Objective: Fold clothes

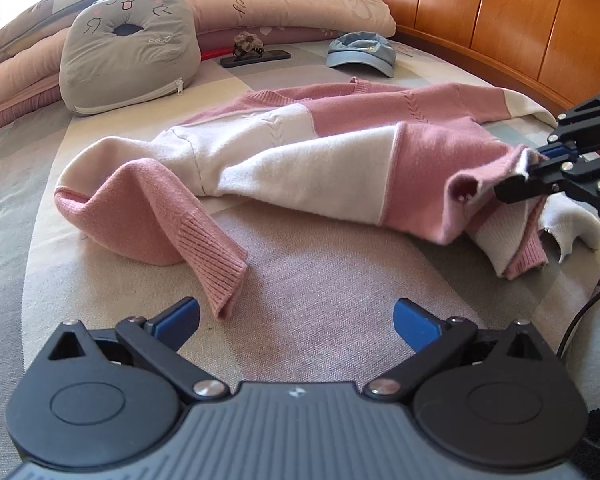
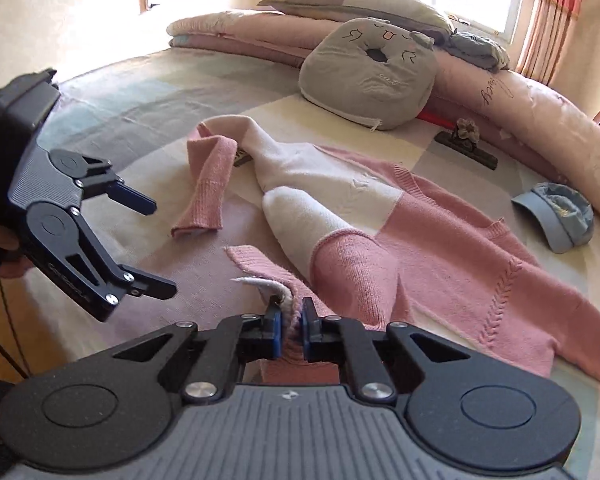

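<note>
- Left wrist view: my left gripper point(image 1: 296, 320) hangs over the bed point(image 1: 320, 280) with jaws spread wide and nothing in them. The pink and white sweater point(image 1: 300, 152) lies rumpled across the bed, one sleeve point(image 1: 204, 232) flopped toward me. It is not yet a neat fold.
- Right wrist view: my right gripper point(image 2: 290, 334) has its jaws clamped on the sweater's hem, bunching it. I judge most of the folding is left.

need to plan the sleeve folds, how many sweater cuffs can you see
2. One pink ribbed cuff lies loose on the bedspread by the open left gripper. The other cuff is pinched in the right gripper.
</note>
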### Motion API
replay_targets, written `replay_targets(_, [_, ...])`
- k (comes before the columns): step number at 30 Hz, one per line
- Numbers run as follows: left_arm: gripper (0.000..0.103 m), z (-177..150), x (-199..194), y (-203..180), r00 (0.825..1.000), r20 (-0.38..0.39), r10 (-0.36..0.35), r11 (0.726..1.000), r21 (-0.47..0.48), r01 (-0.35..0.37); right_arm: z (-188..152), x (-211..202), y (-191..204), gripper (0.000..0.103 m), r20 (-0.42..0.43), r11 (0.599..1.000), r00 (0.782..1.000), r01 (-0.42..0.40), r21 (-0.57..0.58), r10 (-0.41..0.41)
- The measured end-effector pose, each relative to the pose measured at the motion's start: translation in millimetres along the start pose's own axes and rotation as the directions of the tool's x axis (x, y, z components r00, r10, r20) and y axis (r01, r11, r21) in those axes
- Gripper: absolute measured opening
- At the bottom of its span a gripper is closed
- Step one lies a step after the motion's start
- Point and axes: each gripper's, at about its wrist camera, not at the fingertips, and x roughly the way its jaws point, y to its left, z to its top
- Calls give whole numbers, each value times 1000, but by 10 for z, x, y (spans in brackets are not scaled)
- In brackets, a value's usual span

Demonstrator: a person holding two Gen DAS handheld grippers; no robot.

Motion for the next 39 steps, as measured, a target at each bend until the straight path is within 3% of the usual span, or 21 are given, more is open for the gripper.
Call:
replay_targets(5, [103,-86,-157,-16,1000,3,24,1000,3,-24,50,-149,149,13,68,980,982,-181,87,175])
replay_targets(9, [103,-177,-292,-39,999,-1,45,999,12,-45,64,-223,346,13,89,943,946,-319,92,311])
replay_targets(11, [103,-224,-352,-61,999,-6,48,999,12,-48,41,-247,457,15,64,941,942,-334,61,330])
replay_targets(17, [103,-324,-387,-174,998,-43,55,997,55,-52,-147,-430,327,32,84,958,963,-264,110,256])
replay_targets(20, [103,-320,-390,-217,997,-45,55,996,67,-52,-283,-545,71,43,100,966,982,-174,190,157])
replay_targets(24, [103,-247,-414,-223,999,-23,31,998,47,-30,-566,-664,-402,46,78,939,997,-29,341,2])
replay_targets(27, [103,-183,-383,-248,1000,-17,9,999,41,-8,-866,-769,-829,46,17,884,994,87,459,-106])
replay_targets(31, [103,-135,-265,-341,999,-35,-16,998,54,18,-1343,-945,-1336,47,-73,776,978,199,599,-195])
replay_targets(36, [103,-77,-110,-509,997,-66,-50,995,86,56,-1920,-1055,-1726,54,-131,656,969,239,717,-209])
replay_targets(39, [103,-22,-40,-596,995,-77,-58,993,100,66,-2142,-987,-1846,55,-117,603,980,192,774,-161])
